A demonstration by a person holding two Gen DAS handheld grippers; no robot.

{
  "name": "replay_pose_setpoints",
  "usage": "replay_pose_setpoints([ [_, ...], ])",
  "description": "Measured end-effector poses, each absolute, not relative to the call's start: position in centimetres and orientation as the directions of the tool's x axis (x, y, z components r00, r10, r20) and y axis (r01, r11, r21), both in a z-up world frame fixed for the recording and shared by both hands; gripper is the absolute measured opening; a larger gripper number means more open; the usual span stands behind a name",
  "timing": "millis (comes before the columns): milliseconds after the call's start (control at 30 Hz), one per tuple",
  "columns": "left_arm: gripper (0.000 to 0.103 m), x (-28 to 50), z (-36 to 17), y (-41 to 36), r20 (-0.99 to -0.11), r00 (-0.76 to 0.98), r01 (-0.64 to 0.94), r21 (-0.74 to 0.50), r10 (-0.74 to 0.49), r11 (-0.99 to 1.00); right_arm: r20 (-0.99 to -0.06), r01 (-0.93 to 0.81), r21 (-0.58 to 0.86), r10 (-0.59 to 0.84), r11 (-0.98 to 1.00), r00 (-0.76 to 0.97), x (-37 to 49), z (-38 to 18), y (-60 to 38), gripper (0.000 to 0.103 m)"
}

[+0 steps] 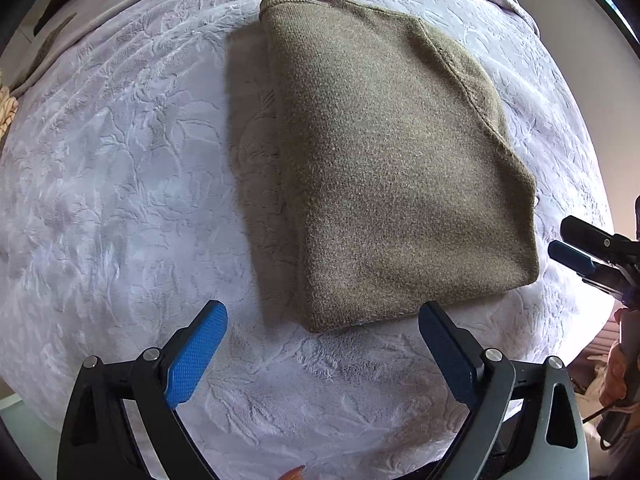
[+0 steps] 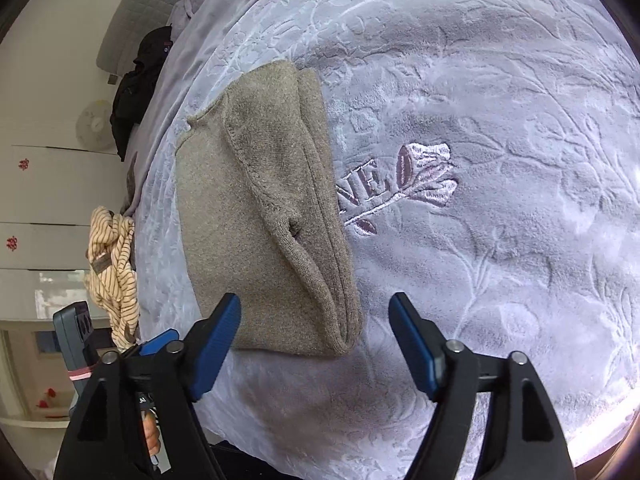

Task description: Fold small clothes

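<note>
- One olive knit garment (image 1: pixel 392 168) lies folded into a thick rectangle on the lilac embossed bedspread (image 1: pixel 120 200), well in from its edges; layered hems show along one side, so the fold looks nearly done.
- Your left gripper (image 1: pixel 324 320) hangs just short of its near edge, fingers wide apart and empty, likely released to let the cloth settle.
- Your right gripper (image 2: pixel 316 312) is spread open too, gripping nothing, over the garment's corner.
- Further out, a striped cloth (image 2: pixel 114 268) is heaped at the bed's edge, perhaps waiting.
</note>
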State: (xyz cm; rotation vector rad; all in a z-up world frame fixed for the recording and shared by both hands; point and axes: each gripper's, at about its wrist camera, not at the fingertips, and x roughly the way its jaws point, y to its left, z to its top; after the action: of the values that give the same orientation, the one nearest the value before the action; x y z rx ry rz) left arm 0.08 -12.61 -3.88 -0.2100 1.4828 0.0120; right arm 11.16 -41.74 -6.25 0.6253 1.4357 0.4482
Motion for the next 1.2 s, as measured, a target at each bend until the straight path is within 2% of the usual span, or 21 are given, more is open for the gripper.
replay_pose_setpoints([
  [67,0.097,0.3,-4.2,-12.5,-0.990,0.083,-0.149,-0.126,-0.114,0.981,-0.780,0.054,0.624,0.617,0.780,0.108,11.4,-6.1,-41.5,0.085],
  [333,0.097,1.4,-5.3,-12.4,-0.991,0.057,-0.140,-0.132,-0.125,0.981,-0.823,-0.096,0.537,0.545,0.838,0.158,12.4,-4.7,-40.1,0.086],
  [433,0.097,1.8,-5.5,-12.4,-0.988,0.060,-0.146,-0.148,-0.140,0.978,-0.829,-0.117,0.528,0.540,0.841,0.147,13.0,-4.8,-39.9,0.103],
  [667,0.097,2.9,-6.1,-11.7,-0.983,0.071,-0.177,-0.181,-0.171,0.967,-0.818,-0.122,0.566,0.574,0.815,0.035,14.4,-5.8,-39.3,0.103],
  [833,0.097,3.9,-6.5,-11.2,-0.981,0.077,-0.185,-0.187,-0.175,0.965,-0.815,-0.094,0.576,0.580,0.812,0.016,15.5,-6.6,-39.9,0.103],
  [1200,0.097,6.7,-7.7,-8.7,-0.959,0.113,-0.229,-0.279,-0.260,0.933,-0.793,-0.018,0.609,0.609,0.793,-0.016,17.5,-8.2,-41.6,0.103],
])
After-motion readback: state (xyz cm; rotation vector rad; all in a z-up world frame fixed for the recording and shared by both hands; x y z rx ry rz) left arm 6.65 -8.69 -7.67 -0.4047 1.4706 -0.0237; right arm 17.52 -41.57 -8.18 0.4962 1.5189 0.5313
